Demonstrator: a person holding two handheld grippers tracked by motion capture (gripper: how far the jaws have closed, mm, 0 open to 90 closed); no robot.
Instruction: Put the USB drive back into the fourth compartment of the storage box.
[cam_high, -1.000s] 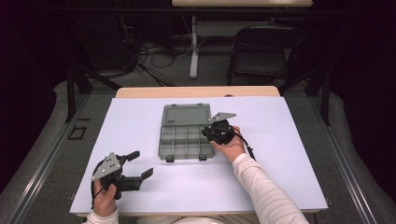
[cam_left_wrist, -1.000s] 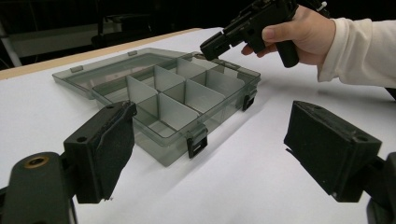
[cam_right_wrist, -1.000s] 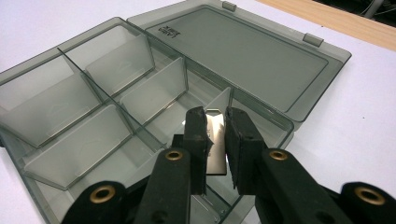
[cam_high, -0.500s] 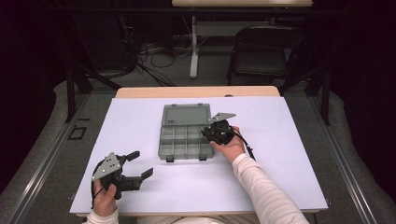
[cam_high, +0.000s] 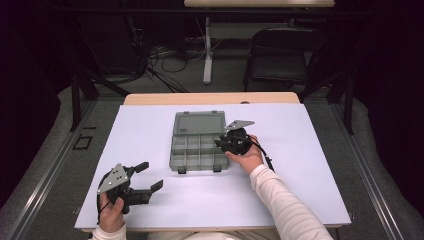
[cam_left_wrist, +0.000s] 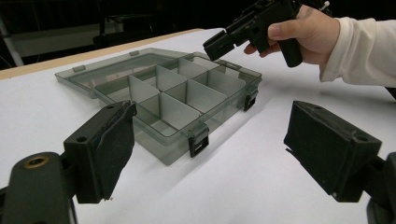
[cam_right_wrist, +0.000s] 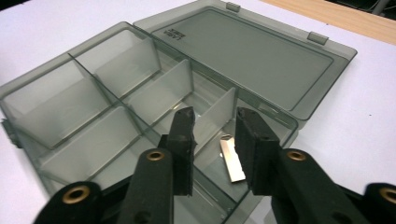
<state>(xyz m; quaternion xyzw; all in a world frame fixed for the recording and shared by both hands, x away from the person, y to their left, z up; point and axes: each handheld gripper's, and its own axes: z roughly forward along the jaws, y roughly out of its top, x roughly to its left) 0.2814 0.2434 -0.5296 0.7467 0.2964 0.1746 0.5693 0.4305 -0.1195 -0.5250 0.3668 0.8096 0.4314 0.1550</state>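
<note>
Smoky plastic organizer box (cam_high: 198, 144) lies open mid-desk; your right tongs (cam_right_wrist: 214, 125), narrowly parted and empty, hover above its metal strip (cam_right_wrist: 231, 159), seemingly for pickup. Left tongs (cam_high: 150, 176) rest wide open, empty.

Left gripper (cam_high: 147, 179) jaws spread wide; right gripper (cam_right_wrist: 214, 135) jaws narrowly parted (nothing held).

- Smoky, see-through glossy plastic for the organiser box (cam_right_wrist: 140, 84)
- Shiny smooth metal on the small flat strip (cam_right_wrist: 231, 161) inside
- Matt white table cover (cam_high: 310, 150)
- Matt black gripper pads (cam_left_wrist: 327, 149), slightly rough
</note>
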